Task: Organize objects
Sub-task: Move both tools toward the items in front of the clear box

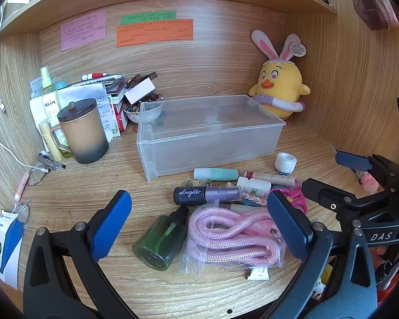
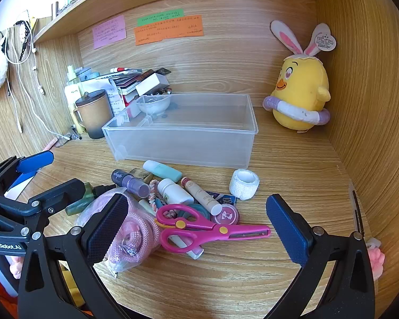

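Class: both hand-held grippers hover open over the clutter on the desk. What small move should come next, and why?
Probably lower the right hand-held gripper onto the pink plastic scissors. They lie on top of the pile, directly between its open jaws, and the clear plastic bin behind stands empty, ready to receive them.

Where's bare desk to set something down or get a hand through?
Free: the wood between the mug and the clear bin, running forward toward the left gripper; also right of the gauze roll, toward the plush chick. Crowded: the pile in front of the bin around the pink scissors.
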A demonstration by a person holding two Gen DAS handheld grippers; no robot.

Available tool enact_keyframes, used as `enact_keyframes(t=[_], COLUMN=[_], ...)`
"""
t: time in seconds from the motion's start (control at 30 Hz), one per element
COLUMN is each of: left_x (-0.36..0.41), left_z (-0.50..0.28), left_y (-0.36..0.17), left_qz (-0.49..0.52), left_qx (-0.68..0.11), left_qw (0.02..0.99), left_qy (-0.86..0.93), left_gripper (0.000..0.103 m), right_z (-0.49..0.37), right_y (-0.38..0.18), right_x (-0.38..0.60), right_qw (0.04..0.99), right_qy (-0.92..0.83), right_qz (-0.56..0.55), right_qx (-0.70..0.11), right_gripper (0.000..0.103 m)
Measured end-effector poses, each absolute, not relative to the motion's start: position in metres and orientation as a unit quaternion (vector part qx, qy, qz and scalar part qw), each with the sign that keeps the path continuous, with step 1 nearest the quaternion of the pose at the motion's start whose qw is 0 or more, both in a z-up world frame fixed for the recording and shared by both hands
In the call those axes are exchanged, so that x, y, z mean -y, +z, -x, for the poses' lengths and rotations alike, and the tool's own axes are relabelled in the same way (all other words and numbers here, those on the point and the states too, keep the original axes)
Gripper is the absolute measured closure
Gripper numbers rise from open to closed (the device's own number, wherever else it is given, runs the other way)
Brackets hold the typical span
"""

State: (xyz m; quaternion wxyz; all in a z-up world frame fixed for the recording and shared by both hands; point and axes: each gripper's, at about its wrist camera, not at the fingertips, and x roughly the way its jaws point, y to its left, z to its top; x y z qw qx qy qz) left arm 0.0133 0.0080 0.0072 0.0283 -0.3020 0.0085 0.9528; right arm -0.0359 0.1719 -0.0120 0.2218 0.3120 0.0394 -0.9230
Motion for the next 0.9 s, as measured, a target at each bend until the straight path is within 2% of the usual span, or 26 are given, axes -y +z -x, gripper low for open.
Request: enact_keyframes(t=[0.9], left_x=[-0.0012], left_z=[-0.0109], left_y=[0.0026], left_qz=[0.314], left_qx=[0.005], left_qw=[0.042], left_qy=[0.948], left_gripper=[0.0], right_z=[0.0381], right_y=[-0.0158], right_x=[-0.17], right_qw=[0.222], right_qy=[-0.921], right_qz=[-0.317], right_qx=[-0.04], right_gripper=[0.0])
